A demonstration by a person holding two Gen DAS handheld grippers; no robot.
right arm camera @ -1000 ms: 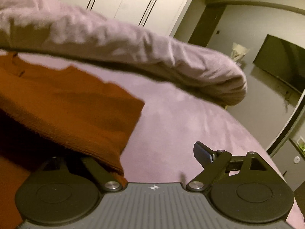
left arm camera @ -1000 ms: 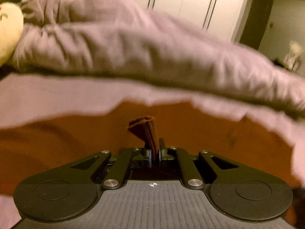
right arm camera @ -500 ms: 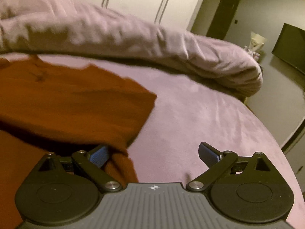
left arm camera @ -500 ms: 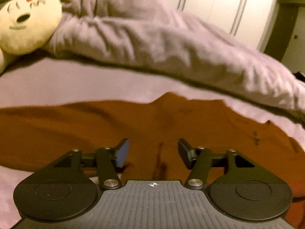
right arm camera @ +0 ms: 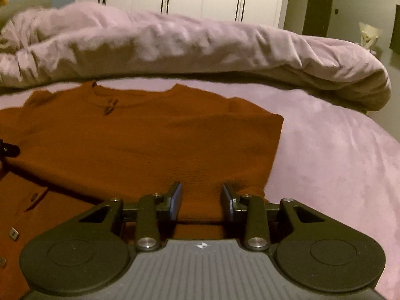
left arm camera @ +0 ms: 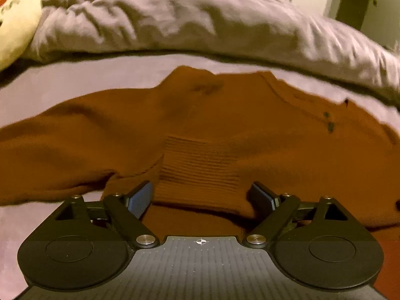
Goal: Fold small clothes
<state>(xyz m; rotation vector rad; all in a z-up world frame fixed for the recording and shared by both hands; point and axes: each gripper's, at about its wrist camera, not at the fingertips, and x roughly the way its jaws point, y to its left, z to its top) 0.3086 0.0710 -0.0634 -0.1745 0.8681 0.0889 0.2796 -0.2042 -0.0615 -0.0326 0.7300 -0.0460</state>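
The rust-orange knitted sweater (right arm camera: 155,145) lies flat on the mauve bed sheet (right arm camera: 337,155), with its neckline on the far side, toward the bunched lilac duvet (right arm camera: 190,42). Its long axis runs from near to far, and one sleeve is folded in across the body.

The right claw (right arm camera: 202,201) is at the near right corner of the garment. Its jaws have just been closing to a narrow gap, and a fold of the knit stands between the pads; I cannot tell if they already press on it.

The left claw (left arm camera: 203,197) has just been opening and is now wide, with the ribbed cuff (left arm camera: 200,167) lying loose between its jaws, released.

I judge that the next fold goes from near to far, and the right claw is nearer to the hem for this.
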